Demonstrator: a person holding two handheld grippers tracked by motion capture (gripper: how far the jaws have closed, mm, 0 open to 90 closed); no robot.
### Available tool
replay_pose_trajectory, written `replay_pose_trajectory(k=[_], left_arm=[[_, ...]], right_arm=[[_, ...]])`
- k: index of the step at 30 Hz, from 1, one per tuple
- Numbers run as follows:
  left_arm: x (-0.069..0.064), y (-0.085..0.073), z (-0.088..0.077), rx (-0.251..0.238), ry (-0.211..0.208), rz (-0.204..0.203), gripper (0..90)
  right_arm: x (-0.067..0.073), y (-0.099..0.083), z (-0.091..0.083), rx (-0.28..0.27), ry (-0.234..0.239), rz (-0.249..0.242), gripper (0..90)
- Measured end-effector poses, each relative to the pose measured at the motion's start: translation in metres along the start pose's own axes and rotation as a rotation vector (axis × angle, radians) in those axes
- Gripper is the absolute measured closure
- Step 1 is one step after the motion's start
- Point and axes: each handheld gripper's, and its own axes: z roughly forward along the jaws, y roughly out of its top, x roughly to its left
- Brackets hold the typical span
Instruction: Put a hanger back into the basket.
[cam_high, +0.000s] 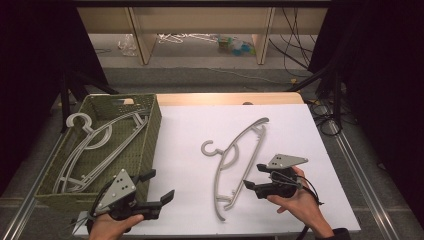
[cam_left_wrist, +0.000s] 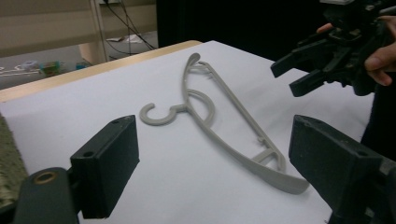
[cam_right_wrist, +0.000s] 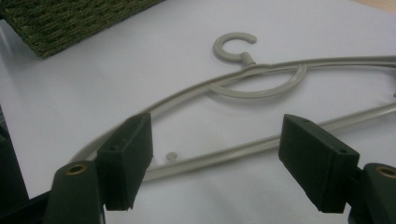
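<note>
A grey plastic hanger lies flat on the white table top, its hook pointing left. My right gripper hovers open just right of the hanger's lower arm; in the right gripper view the hanger lies ahead of the spread jaws, with nothing between the pads. My left gripper is open near the table's front edge, beside the basket and left of the hanger. From the left gripper view the hanger lies beyond its empty jaws, and the right gripper shows at upper right.
A green woven basket stands at the table's left and holds grey hangers. Its corner shows in the right gripper view. Beyond the table are wooden shelf legs and cables on the floor.
</note>
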Motion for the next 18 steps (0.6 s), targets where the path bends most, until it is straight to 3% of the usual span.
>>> replay_pose_trajectory(k=[1,2,4,8,11,13,15,18], left_arm=[[-0.003,-0.002,0.0,0.0,0.005,0.007,16.1],[-0.004,-0.004,0.001,0.008,-0.007,0.043,16.1],[-0.006,-0.007,0.002,0.007,-0.02,0.031,16.1],[-0.009,-0.012,0.004,0.033,-0.02,0.057,16.1],[-0.011,-0.014,0.004,0.032,-0.01,0.033,16.1],[-0.011,-0.014,0.004,0.031,-0.019,0.051,16.2],[-0.012,-0.015,0.005,0.02,-0.024,0.033,16.2],[-0.011,-0.015,0.003,0.029,-0.01,0.037,16.3]], right_arm=[[0.0,0.0,0.0,0.0,-0.004,0.001,27.0],[0.002,0.001,0.002,0.0,-0.003,0.004,26.0],[0.002,0.001,0.003,0.002,-0.008,0.009,25.9],[0.009,0.003,0.008,0.009,-0.019,0.023,24.8],[0.017,0.005,0.016,0.024,-0.024,0.026,24.1],[0.023,0.009,0.022,0.029,-0.021,0.027,24.0],[0.03,0.013,0.03,0.041,-0.009,0.022,23.9],[0.044,0.021,0.049,0.076,-0.003,0.015,23.5]])
